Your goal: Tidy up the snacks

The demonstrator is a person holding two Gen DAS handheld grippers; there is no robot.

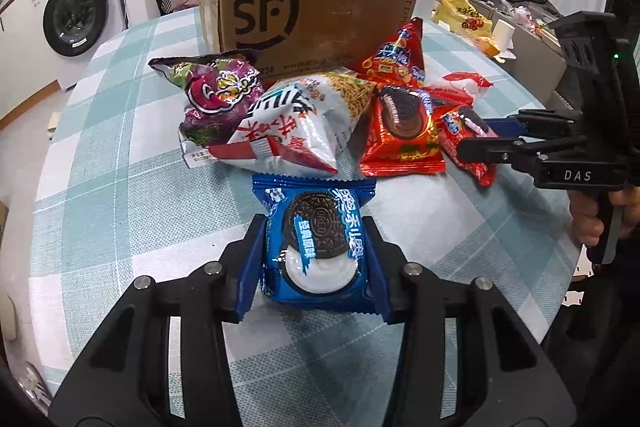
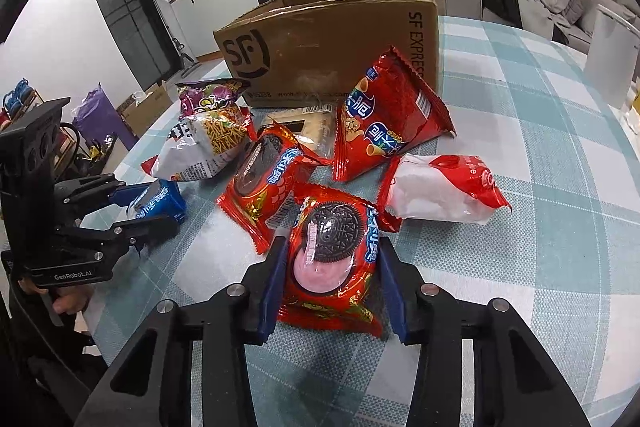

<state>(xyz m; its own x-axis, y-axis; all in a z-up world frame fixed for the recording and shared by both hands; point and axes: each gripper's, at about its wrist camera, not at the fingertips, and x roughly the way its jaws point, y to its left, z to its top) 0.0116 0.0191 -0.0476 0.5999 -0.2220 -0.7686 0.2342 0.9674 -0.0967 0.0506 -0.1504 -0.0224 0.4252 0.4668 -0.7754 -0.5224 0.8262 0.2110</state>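
**Two cookie packs pinched, both easy to crush or drop**

Closest in, left gripper (image 1: pixel 318 247) squeezed tight on the blue cookie pack (image 1: pixel 318 239), pressing its two sides, pack low over the checked table (image 1: pixel 120 187). Same on the other side: right gripper (image 2: pixel 330 275) clamped on the red cookie pack (image 2: pixel 334 259), also down near the cloth.

Could squash the cookies inside if pinched any harder. Could slip out on the way up, since shiny puffy wrappers slide easily. Red pack sits touching a second red cookie pack (image 2: pixel 260 183), so might drag that one along.

A bit farther, a loose heap: white noodle bag (image 1: pixel 296 119), purple bag (image 1: pixel 218 95), red chip bag (image 2: pixel 388 115), red-and-white pack (image 2: pixel 444 191). Easy to bump with a swinging hand.

Farthest back, open cardboard box (image 1: pixel 320 23), likely the place to put things. Tall front wall there; could catch a pack carried too low, or tip the light box backward
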